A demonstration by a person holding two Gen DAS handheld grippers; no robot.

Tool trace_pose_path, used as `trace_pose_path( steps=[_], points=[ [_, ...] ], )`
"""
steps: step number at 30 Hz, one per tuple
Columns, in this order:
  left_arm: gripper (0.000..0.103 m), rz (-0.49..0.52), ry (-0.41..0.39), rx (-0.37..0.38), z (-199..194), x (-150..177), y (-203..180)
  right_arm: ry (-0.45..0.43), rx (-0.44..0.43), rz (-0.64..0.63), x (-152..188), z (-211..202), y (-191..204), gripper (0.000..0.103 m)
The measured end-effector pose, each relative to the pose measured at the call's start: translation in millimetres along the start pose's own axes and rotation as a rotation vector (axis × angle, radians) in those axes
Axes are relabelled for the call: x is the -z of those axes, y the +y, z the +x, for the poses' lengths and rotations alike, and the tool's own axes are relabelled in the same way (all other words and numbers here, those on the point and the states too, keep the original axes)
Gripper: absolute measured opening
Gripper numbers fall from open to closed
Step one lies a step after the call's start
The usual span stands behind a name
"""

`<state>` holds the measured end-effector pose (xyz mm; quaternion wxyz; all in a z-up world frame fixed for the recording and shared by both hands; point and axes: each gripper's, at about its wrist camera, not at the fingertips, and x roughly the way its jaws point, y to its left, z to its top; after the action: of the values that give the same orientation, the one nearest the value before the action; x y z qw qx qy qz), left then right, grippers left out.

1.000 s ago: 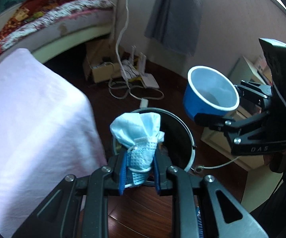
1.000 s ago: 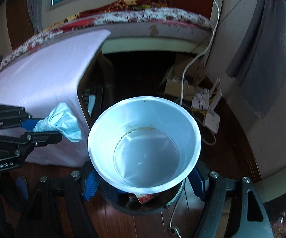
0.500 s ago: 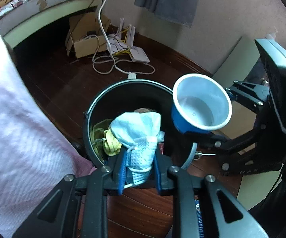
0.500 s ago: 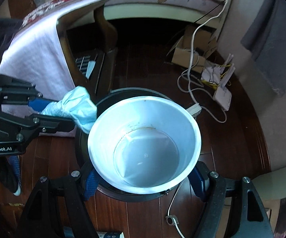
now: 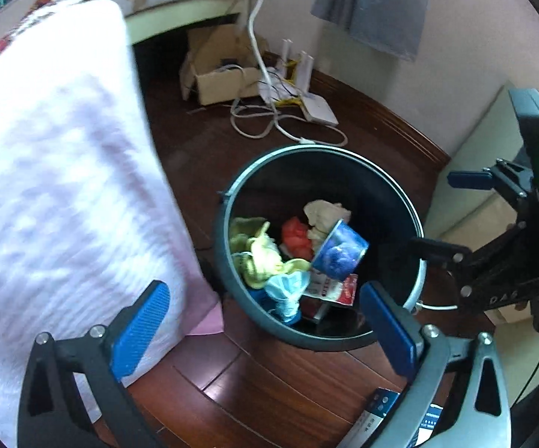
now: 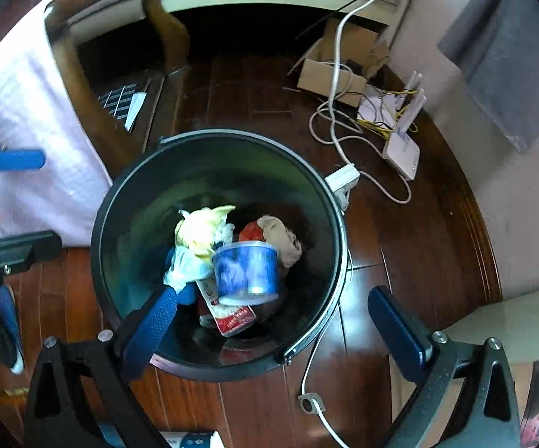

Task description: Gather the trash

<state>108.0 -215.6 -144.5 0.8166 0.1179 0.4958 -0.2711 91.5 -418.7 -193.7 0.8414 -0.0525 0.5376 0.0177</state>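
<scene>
A round black trash bin (image 5: 392, 194) (image 6: 120, 201) stands on the wood floor. Inside lie the blue paper bowl (image 5: 340, 250) (image 6: 245, 268), the light blue face mask (image 5: 286, 291) (image 6: 185, 267), yellow cloth (image 5: 258, 250), a red wrapper and a beige wad. My left gripper (image 5: 265, 328) is open and empty above the bin's near rim. My right gripper (image 6: 273, 324) is open and empty over the bin; it also shows in the left wrist view (image 5: 456, 216). The left gripper's blue pad shows in the right wrist view (image 6: 15, 159).
A table with a pink cloth (image 5: 45, 186) stands left of the bin. A cardboard box (image 5: 217, 78), white cables and a router (image 6: 400, 149) lie on the floor by the wall. A cable (image 6: 318, 403) runs beside the bin.
Both grippers opened. The mask and the blue bowl dropped into the bin. Both views now look more steeply down into it.
</scene>
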Motion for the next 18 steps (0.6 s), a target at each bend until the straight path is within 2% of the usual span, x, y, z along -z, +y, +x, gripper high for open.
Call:
trace_pose_path(
  steps=[9, 18],
  points=[
    [0.102, -0.043, -0.104, -0.082, -52.6, 0.5, 11.5, -0.097, -0.025, 0.039, -17.9, -52.8, 22.7, 0.103],
    [0.102, -0.076, -0.16, -0.139, -103.7, 18.7, 31.1, -0.213, -0.037, 0.033, -28.2, -117.6, 60.8, 0.103]
  ],
)
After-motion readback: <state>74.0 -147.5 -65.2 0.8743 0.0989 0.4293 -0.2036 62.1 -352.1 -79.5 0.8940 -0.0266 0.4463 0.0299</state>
